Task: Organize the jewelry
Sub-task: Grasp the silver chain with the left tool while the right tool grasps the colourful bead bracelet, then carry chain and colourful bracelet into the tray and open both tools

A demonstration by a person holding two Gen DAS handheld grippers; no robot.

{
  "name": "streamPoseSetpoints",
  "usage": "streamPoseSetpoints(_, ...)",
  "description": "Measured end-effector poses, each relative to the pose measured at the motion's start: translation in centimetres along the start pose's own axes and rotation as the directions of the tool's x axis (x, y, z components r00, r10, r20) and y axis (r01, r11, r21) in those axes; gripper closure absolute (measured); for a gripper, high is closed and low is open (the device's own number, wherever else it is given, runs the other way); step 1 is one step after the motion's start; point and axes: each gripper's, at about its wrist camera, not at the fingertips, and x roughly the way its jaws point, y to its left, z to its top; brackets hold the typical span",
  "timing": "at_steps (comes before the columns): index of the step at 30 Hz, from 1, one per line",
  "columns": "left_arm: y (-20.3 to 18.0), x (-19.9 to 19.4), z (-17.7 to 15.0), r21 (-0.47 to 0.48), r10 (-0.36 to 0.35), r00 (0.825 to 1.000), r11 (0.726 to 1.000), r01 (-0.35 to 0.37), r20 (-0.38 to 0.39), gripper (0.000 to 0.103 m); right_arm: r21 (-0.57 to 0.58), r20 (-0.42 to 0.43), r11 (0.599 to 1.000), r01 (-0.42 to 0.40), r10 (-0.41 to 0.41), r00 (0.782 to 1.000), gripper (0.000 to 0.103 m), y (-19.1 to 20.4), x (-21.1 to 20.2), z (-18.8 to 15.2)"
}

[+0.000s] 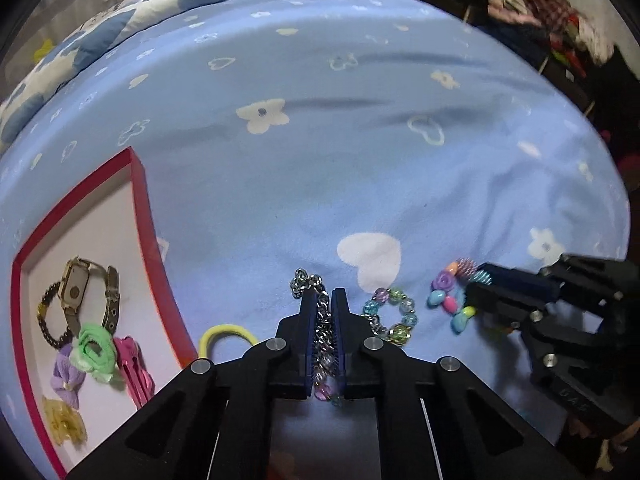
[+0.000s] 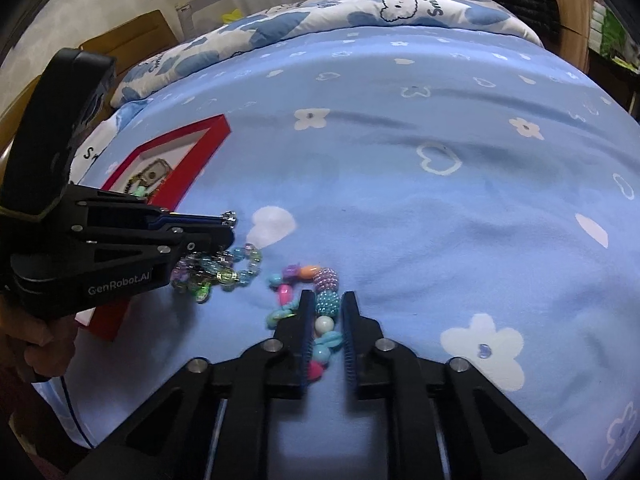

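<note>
My left gripper [image 1: 323, 294] is shut on a silver chain bracelet with clear coloured beads [image 1: 390, 314]; the chain runs between its jaws and the bead loop hangs to the right, also seen in the right wrist view [image 2: 218, 270]. My right gripper [image 2: 325, 298] has its jaws closed in around a colourful chunky bead bracelet [image 2: 322, 280] lying on the blue sheet, with a gap still between pads and beads. A red box [image 1: 140, 216] at the left holds a watch [image 1: 78, 290], a dark bead bracelet, hair ties and clips.
A yellow hair tie [image 1: 224, 336] lies on the sheet beside the red box. A folded blue-and-white quilt [image 2: 360, 12] lies at the far end of the bed. Clothes and shelves [image 1: 540, 12] stand beyond the bed's right edge.
</note>
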Motion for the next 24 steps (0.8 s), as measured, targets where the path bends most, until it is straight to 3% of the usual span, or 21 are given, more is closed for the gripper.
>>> streamPoseSetpoints(6,1.6,-4.5,-0.6,-0.074,-0.045,0.993,0.996,0.053,0.109,0.097,0.039,0.053,0.999,-0.025,0.023,0.998,0.091,-0.2,-1.8,0.6)
streamPoseSetpoints(14,2.7,-11.5,-2.6,-0.126,-0.084,0.965,0.985,0.118,0.249,0.098,0.071,0.154,0.995,-0.071,0.059,0.986,0.091,0.1,-5.7,2.1)
streamPoseSetpoints(24,4.5,-17.8,-5.6,-0.154,-0.100,0.928,0.974,0.164,0.358,0.098,0.056,0.214,0.990,-0.128,0.113,0.970,0.091,2.1,-8.2,3.2)
